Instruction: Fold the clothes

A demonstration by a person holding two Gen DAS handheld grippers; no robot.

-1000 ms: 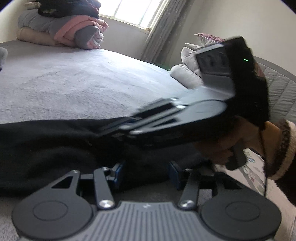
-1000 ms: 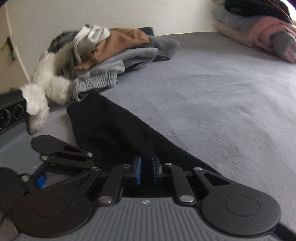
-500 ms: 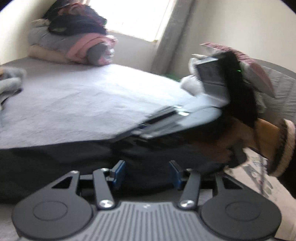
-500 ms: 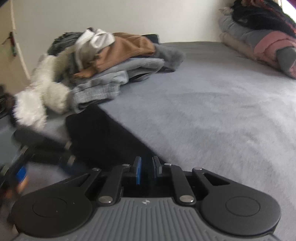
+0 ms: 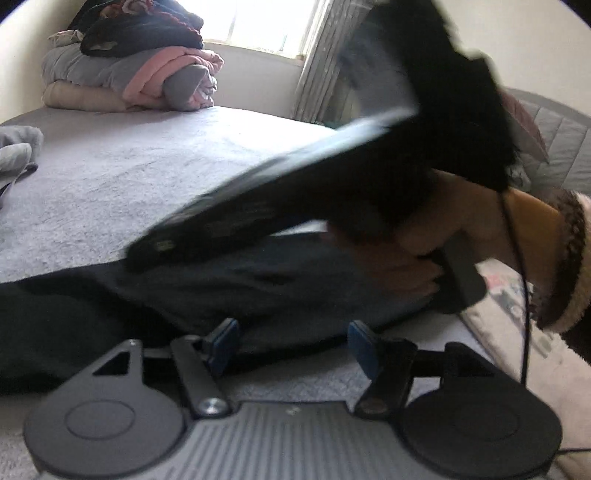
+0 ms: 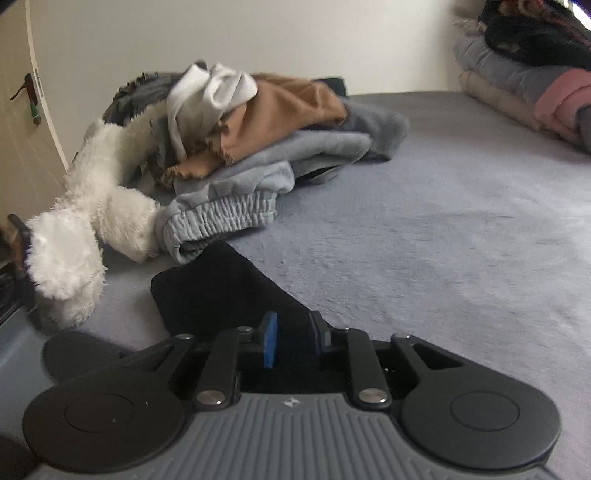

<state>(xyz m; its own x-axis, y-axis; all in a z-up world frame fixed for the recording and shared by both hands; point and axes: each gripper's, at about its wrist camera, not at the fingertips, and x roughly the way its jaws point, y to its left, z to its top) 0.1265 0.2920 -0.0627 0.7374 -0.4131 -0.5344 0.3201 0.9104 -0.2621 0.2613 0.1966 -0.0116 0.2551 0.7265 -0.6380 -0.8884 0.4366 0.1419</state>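
**Black cloth flat on the grey bed, both grippers low beside it**

The black garment (image 5: 184, 295) lies flat on the bed. It is soft, dark and a little wrinkled. In the right wrist view one rounded end of it (image 6: 221, 288) sticks out toward 11 o'clock from the gripper.

The left gripper (image 5: 291, 341) sits just at the near edge of the cloth. Its two blue-tipped jaws are wide apart and hold nothing. The right gripper (image 6: 291, 338) is over the black cloth. Its jaws have a gap between them, with the dark cloth showing in the gap; they are not pressed on it.

In the left wrist view the other gripper's black body is a blurry bar crossing the middle, blocking much of the view. A hand (image 5: 413, 258) grips its handle at 3 o'clock, with a fuzzy brown and cream cuff (image 5: 569, 266).

The bed cover (image 6: 443, 221) is grey and fuzzy. At 11 o'clock in the right wrist view is a messy pile of clothes (image 6: 258, 140): brown, white, grey, plus a fluffy white piece (image 6: 85, 229). A stack of folded blankets (image 5: 129, 70) sits at 11 o'clock in the left wrist view, under a bright window (image 5: 266, 26).
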